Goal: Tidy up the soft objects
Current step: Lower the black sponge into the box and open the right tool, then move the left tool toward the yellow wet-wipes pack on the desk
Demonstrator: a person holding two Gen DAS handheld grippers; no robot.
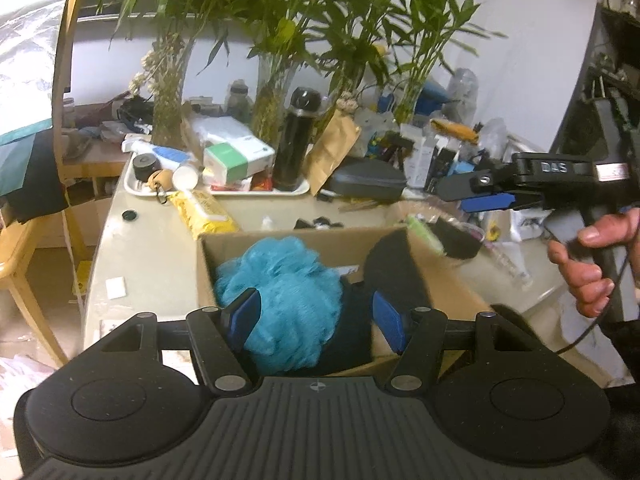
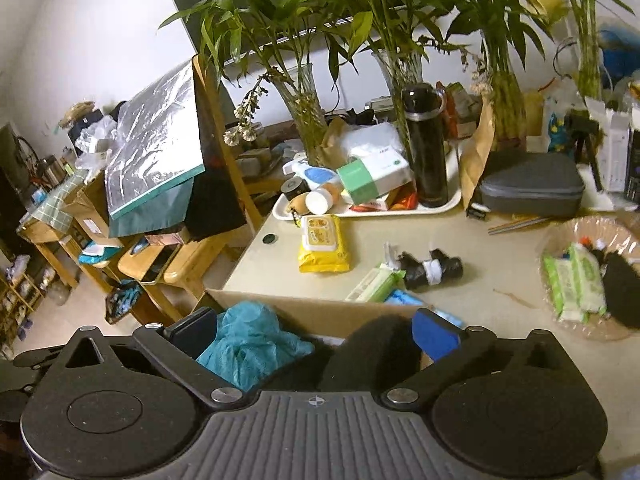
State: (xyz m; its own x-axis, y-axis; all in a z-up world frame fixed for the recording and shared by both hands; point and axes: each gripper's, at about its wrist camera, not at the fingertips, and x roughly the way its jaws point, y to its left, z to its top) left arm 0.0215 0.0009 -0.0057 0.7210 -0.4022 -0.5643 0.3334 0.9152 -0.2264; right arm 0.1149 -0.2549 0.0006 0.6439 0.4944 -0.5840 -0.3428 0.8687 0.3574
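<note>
Tongs: my left gripper [image 1: 316, 316] gapes over the blue bath sponge [image 1: 280, 300] in the cardboard box [image 1: 280, 242]; my right gripper [image 2: 316, 332] gapes too, empty.

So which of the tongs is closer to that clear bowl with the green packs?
Right. The right tongs hang close by the clear bowl, just above it in the left view. The left tongs are off to its left, over the cardboard box.
</note>
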